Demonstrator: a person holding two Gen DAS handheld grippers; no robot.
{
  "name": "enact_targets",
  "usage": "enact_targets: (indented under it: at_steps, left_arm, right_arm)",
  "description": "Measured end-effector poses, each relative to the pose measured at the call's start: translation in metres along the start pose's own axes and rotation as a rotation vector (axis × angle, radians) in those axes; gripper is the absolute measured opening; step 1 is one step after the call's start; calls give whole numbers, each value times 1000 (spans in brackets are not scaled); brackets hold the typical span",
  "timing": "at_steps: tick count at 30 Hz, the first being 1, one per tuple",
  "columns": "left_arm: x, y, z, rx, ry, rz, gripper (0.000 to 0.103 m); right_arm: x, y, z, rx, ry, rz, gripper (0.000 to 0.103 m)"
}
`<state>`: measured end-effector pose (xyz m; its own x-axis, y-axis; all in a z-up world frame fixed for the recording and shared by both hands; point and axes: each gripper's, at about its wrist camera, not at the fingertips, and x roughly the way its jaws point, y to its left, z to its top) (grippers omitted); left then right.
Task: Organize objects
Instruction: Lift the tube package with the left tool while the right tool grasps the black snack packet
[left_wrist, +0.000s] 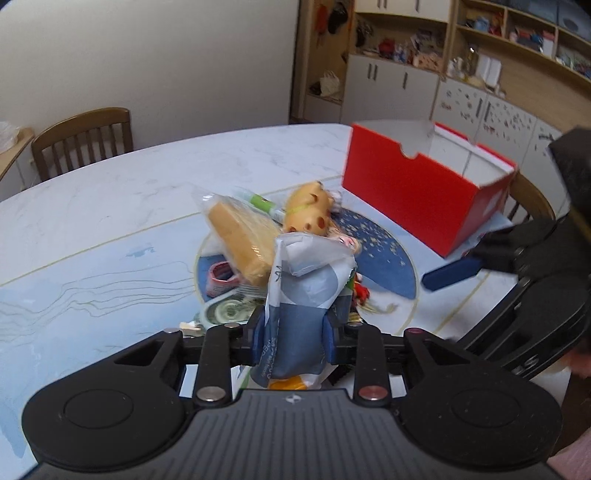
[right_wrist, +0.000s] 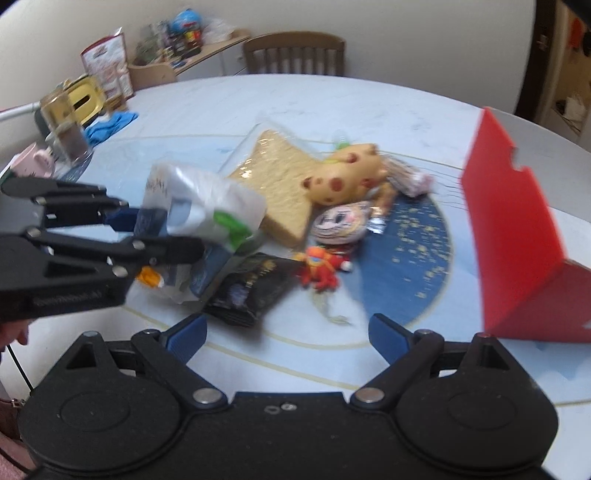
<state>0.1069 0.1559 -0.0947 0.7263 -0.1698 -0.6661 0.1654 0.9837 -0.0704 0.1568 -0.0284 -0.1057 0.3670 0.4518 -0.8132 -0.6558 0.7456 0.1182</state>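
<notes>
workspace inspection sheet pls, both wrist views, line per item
surface: pale marbled table with a blue starry circle
job's things: red box, open; wrapped bread, spotted toy, black packet piled beside it
clutter: pink mug, blue cloth at the far edge
grippers: left claw shut on a grey-white bag, lifted; right claw open
cables: nothing seen
surroundings: chair, shelves

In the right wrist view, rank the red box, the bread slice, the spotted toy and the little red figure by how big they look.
1. red box, though nearest the camera
2. bread slice
3. spotted toy
4. little red figure
</notes>
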Motion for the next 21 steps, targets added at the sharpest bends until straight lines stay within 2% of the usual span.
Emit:
enact_targets:
  at_steps: [10, 12, 14, 16, 17, 21]
  left_arm:
    - [-16, 23, -4, -82, -21, 24, 29]
    - [-17, 24, -6, -88, -19, 22, 29]
    - [-16, 23, -7, -88, -17, 18, 29]
    - [-16, 23, -8, -90, -16, 17, 29]
    - [-16, 23, -8, -93, -17, 14, 29]
    - [-18, 22, -10, -106, -15, 4, 29]
  right_arm:
    - [38, 10, 18, 56, 47, 27, 90]
    - [42, 11, 19, 70, 62, 32, 83]
    - [46, 11, 20, 82, 84, 37, 66]
    - [46, 11, 19, 90, 84, 33, 62]
    - [45, 11, 20, 93, 85, 41, 55]
    - [42, 13, 18, 78, 94, 42, 45]
